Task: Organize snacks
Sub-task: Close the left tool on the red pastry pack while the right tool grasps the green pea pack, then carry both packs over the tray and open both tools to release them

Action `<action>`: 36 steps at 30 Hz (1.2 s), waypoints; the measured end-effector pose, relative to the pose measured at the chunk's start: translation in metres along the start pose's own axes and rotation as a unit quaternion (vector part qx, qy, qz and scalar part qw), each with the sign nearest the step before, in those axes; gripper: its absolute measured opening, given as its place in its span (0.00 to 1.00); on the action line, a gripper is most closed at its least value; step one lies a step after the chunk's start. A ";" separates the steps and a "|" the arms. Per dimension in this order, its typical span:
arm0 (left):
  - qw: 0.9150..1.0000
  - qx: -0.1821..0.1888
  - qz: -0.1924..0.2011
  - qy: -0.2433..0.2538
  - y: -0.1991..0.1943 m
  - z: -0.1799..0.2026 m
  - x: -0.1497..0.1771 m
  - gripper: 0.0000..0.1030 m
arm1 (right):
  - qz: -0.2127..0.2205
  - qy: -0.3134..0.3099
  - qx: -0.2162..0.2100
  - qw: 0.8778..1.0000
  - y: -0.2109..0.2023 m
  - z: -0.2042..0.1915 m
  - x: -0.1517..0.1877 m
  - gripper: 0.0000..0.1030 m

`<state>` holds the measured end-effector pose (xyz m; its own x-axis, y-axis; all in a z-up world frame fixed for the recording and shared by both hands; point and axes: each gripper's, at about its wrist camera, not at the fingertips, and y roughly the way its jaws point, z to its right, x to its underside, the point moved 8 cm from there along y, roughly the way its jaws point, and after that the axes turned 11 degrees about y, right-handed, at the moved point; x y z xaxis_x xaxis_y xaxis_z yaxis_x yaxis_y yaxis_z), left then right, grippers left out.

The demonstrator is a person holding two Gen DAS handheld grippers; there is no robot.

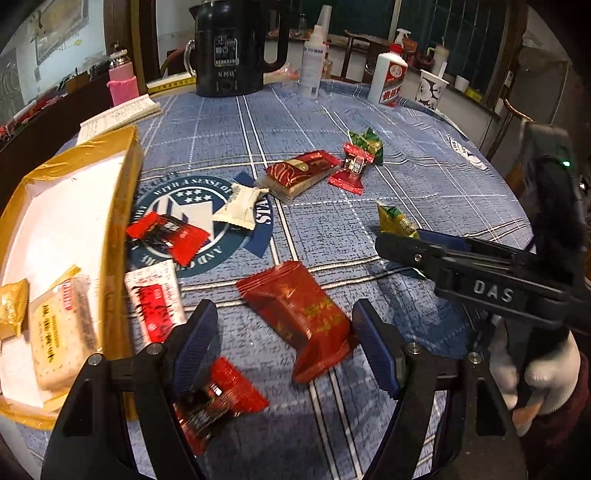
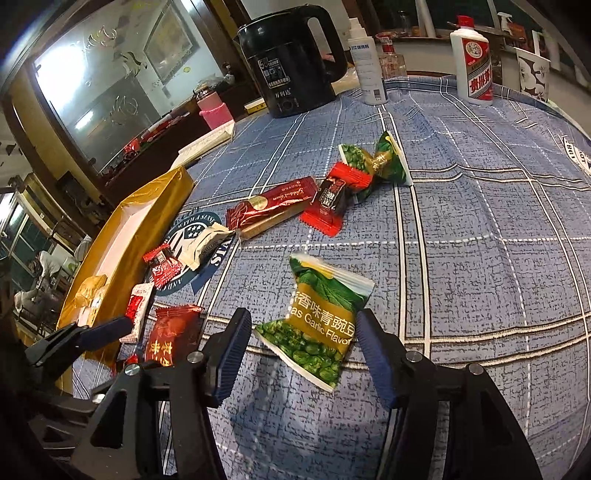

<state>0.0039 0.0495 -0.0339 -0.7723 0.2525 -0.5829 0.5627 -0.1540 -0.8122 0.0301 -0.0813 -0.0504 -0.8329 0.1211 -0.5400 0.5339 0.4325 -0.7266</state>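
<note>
A round table under a blue plaid tablecloth (image 2: 480, 229) fills the room's foreground, with a black electric kettle (image 1: 236, 48) at 12 o'clock on its far edge, a white spray bottle (image 1: 314, 59) and a white liquor bottle (image 1: 389, 75) toward 1 o'clock, and a patterned paper cup (image 1: 432, 88) at 2 o'clock. At 10 o'clock stands a dark wooden cabinet with etched glass (image 2: 107, 85) catching bright light, a pink-sleeved bottle (image 2: 214, 109) before it. A dark window grid (image 1: 454, 26) lies at 1 o'clock.

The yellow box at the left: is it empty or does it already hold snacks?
Not empty. The yellow box holds a pale wrapped cake and a gold packet.
</note>
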 end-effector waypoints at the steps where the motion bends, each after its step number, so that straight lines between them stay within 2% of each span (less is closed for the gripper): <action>1: 1.000 -0.001 -0.002 0.003 0.003 0.001 -0.001 0.74 | 0.002 0.002 -0.001 1.000 0.000 0.000 0.000 0.60; 7: 1.000 -0.003 -0.018 0.011 0.021 0.002 -0.002 0.73 | 0.013 -0.007 0.005 1.000 0.002 0.000 -0.001 0.56; 8: 1.000 -0.005 -0.019 0.010 0.023 0.002 -0.001 0.71 | 0.014 -0.009 0.006 1.000 0.002 0.000 -0.001 0.56; 10: 0.999 -0.025 -0.016 0.024 0.022 0.002 -0.002 0.54 | 0.016 -0.012 0.008 1.000 0.003 -0.001 -0.001 0.55; 11: 0.999 -0.033 -0.015 0.029 0.022 0.003 -0.002 0.37 | 0.017 -0.014 0.009 1.000 0.003 -0.001 -0.001 0.54; 13: 0.999 -0.029 -0.013 0.029 0.020 0.004 -0.003 0.31 | 0.018 -0.015 0.011 1.000 0.003 0.000 -0.001 0.50; 18: 1.000 -0.024 -0.003 0.016 0.015 0.003 -0.002 0.29 | 0.024 -0.010 0.007 1.000 0.002 0.002 -0.002 0.44; 24: 0.999 -0.013 0.029 -0.007 -0.009 0.002 -0.003 0.27 | 0.033 0.001 -0.006 0.999 -0.002 0.005 -0.003 0.44; 31: 0.993 0.003 0.101 -0.059 -0.064 -0.009 0.012 0.27 | 0.032 0.020 -0.016 0.999 -0.002 0.010 -0.005 0.44; 36: 0.986 -0.004 0.148 -0.082 -0.104 -0.027 0.024 0.27 | 0.045 0.029 -0.001 0.999 -0.005 0.014 -0.006 0.44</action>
<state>-0.0654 0.0978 0.0372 -0.6117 0.0392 -0.7901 0.7717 -0.1900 -0.6069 0.0349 -0.0970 -0.0496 -0.7881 0.2121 -0.5779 0.6074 0.4198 -0.6744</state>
